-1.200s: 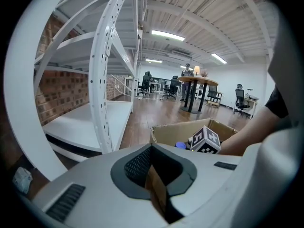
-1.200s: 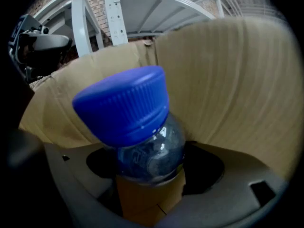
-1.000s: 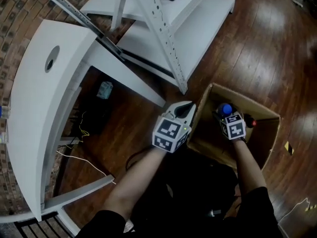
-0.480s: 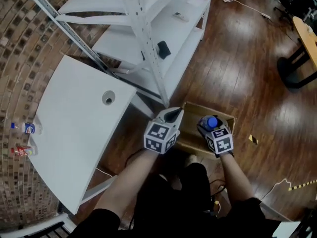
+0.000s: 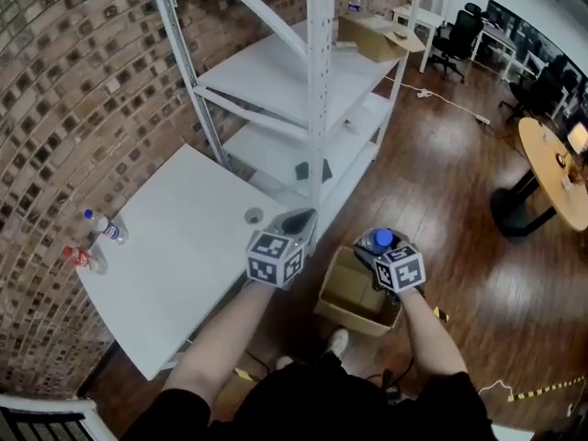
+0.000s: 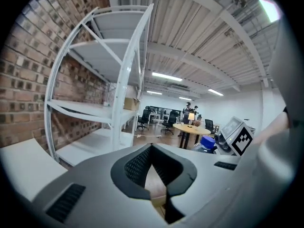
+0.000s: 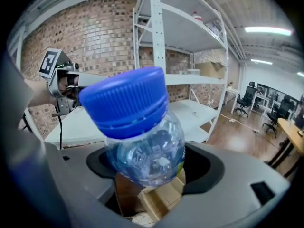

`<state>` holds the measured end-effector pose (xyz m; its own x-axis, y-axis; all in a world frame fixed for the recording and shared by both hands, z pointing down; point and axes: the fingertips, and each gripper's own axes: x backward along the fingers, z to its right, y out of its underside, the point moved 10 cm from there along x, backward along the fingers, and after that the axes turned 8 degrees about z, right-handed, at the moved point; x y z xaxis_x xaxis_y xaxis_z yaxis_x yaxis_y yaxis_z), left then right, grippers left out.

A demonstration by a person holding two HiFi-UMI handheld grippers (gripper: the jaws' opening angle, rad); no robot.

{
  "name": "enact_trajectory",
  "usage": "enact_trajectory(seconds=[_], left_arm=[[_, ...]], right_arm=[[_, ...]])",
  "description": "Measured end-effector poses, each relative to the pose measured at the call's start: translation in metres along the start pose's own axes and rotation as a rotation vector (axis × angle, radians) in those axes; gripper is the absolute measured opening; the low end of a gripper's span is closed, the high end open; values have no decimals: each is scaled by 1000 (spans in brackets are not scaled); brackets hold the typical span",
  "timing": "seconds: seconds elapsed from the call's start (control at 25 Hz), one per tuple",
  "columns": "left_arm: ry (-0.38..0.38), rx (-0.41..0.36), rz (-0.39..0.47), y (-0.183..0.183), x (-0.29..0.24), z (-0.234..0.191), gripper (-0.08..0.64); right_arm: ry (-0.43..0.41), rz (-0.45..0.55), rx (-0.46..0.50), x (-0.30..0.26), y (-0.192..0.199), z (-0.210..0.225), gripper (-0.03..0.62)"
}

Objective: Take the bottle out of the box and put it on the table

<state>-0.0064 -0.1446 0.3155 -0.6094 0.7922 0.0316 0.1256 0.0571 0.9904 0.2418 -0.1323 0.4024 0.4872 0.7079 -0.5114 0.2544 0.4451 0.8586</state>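
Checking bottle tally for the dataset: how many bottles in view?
3. One bottle in the right gripper; a blue-capped bottle and a reddish bottle on the table, at its brick-wall end. More may be hidden in the box.

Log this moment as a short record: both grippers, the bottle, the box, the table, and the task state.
left gripper: jaws together, nothing between them
right gripper: closed on the bottle
bottle: clear, blue cap, held in the air clear of the box
box: open cardboard, on the wooden floor
table: white, two small bottles near its far left edge
task state: bottle out of the box, not yet on the table
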Motion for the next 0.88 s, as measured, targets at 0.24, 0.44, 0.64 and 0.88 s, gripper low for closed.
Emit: enact_trajectory(seconds=[0.24,0.44,0.64,0.88], left_arm=[[-143,-32,94,-42,82,-31,3],[-285,-48,117,-48,167,-62,5],[-466,-59,151,-56,267,-95,5],[-674,-75,179,-62,367,-129,3]], right_arm=[[-117,87,112,-2,-72,-67,379],[-240,97,190,-32,-97,-139,379],[-385,101,260,-71,-120,-220,379],[-548,92,338,-116,-141,-318,379]])
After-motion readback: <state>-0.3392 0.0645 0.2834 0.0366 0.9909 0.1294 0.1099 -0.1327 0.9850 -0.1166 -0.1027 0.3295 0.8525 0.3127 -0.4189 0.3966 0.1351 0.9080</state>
